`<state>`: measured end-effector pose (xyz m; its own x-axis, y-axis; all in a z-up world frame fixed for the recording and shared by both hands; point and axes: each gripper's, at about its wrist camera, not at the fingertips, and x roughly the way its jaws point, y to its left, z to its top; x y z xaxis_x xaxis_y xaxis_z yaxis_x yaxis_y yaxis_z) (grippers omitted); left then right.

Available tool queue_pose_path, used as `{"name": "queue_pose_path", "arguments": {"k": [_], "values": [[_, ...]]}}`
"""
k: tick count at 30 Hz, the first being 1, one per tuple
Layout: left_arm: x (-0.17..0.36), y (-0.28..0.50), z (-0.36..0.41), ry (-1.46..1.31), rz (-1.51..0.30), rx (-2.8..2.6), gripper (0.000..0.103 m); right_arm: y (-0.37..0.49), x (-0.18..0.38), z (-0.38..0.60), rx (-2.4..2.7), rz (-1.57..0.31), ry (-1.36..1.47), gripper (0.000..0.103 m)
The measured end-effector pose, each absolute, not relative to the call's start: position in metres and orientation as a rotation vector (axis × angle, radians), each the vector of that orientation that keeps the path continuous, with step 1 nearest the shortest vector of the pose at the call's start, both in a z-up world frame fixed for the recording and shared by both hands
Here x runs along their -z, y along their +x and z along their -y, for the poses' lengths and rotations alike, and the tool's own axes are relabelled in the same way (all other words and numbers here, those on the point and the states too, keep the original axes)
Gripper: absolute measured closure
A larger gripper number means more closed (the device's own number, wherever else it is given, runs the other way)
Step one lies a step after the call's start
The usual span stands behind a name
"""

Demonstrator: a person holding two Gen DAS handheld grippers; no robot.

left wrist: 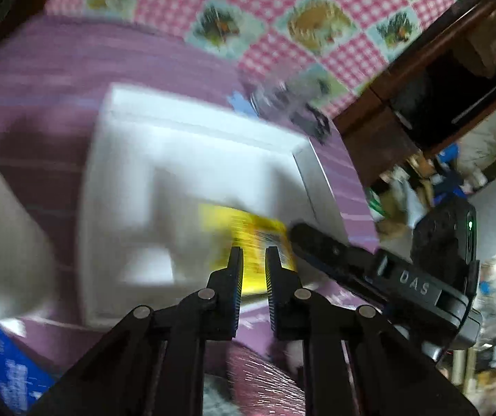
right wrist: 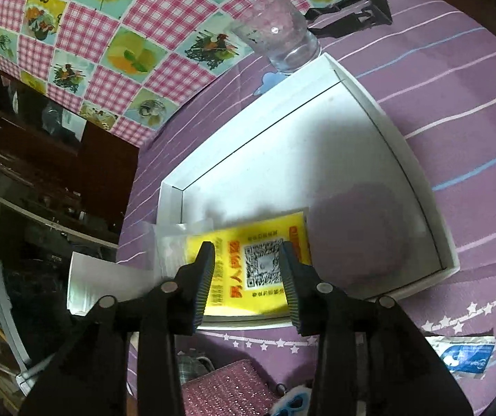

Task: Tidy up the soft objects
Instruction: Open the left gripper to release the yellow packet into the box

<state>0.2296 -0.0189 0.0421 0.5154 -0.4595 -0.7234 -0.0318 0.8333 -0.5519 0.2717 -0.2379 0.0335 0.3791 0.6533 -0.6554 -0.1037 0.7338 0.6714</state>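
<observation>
A yellow packet [right wrist: 258, 260] with a printed code lies flat in the near left corner of a shallow white box [right wrist: 317, 69] on a purple striped cloth. My right gripper [right wrist: 247, 246] hovers just over it, open, the fingers spread to either side and not pressing it. The left wrist view is blurred. There my left gripper [left wrist: 254, 251] points at the same yellow packet [left wrist: 248, 232] in the white box [left wrist: 192, 131], with only a narrow slit between its jaws and nothing in it. A black finger [left wrist: 317, 239] of the right gripper reaches in from the right.
A clear glass [right wrist: 279, 40] stands at the box's far corner, with a black clip-like object [right wrist: 352, 10] behind it. A round mauve shape [right wrist: 362, 235] lies in the box. Nearby are a clear sachet [right wrist: 171, 246], white paper [right wrist: 106, 284], a blue-white packet [right wrist: 462, 353] and a pink sparkly item [right wrist: 227, 391].
</observation>
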Motion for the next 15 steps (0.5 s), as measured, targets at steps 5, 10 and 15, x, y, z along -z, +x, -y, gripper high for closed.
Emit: {"name": "queue_pose_path", "arguments": {"k": [5,10,15], "values": [[-0.024,0.236,0.024,-0.446,-1.084,0.117,0.091,0.272,-0.035,0.242,-0.472,-1.08,0.568,0.063],[-0.046,0.226,0.009,-0.521,-1.003,0.172,0.091,0.267,-0.042,0.228,-0.505,-1.056,0.521,0.063],[-0.056,0.222,0.006,-0.408,-0.935,0.054,0.091,0.263,-0.041,0.208,-0.604,-1.056,0.501,0.063]]}}
